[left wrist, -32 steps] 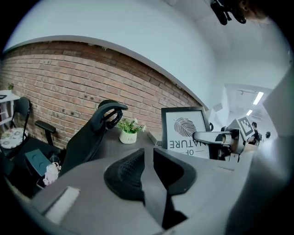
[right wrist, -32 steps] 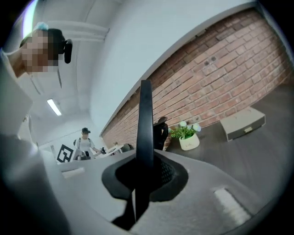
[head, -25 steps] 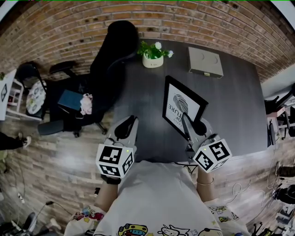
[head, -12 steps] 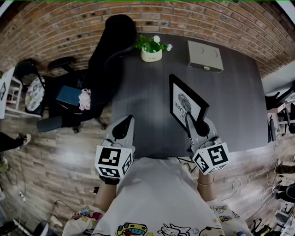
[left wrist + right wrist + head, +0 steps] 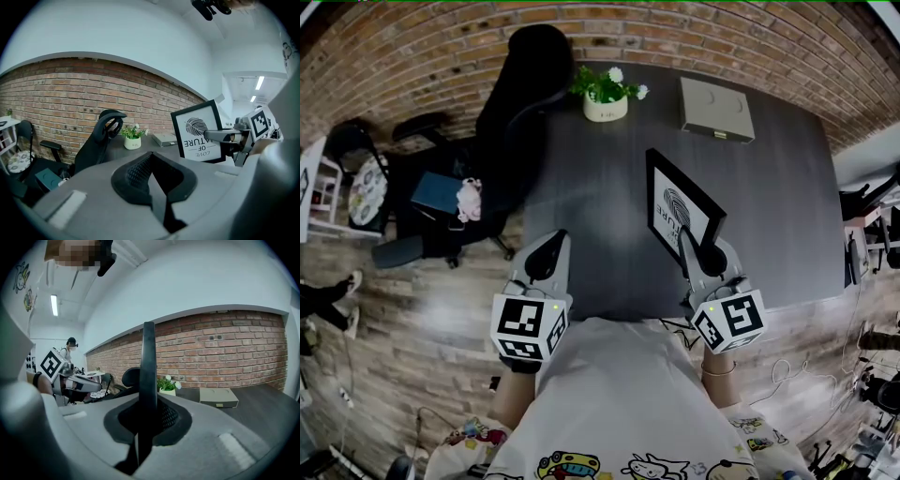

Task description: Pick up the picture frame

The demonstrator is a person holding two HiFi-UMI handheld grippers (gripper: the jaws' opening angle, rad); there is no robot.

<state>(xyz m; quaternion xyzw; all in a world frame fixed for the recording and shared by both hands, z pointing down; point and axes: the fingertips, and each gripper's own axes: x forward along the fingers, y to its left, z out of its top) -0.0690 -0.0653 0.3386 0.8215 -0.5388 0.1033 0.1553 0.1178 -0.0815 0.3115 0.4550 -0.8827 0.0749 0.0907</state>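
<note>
The picture frame [image 5: 682,208] is black with a white print of a leaf and lettering. It is lifted over the dark table [image 5: 787,206] and stands tilted on edge. My right gripper [image 5: 687,240] is shut on its near lower edge. In the right gripper view that edge is a black bar [image 5: 148,371] rising between the jaws of my right gripper [image 5: 143,425]. My left gripper [image 5: 550,247] hovers shut and empty at the table's near left corner. In the left gripper view, my left gripper [image 5: 157,180] has its jaws together, with the frame [image 5: 198,131] to the right.
A white pot with a flowering plant [image 5: 606,97] and a flat grey box [image 5: 716,110] sit at the table's far side, before a brick wall. A black office chair [image 5: 520,103] stands at the table's left. A second person [image 5: 70,350] stands far off.
The picture frame has tipped steeper in the right gripper and shows narrower from above. Both hands have stayed about where they were.
</note>
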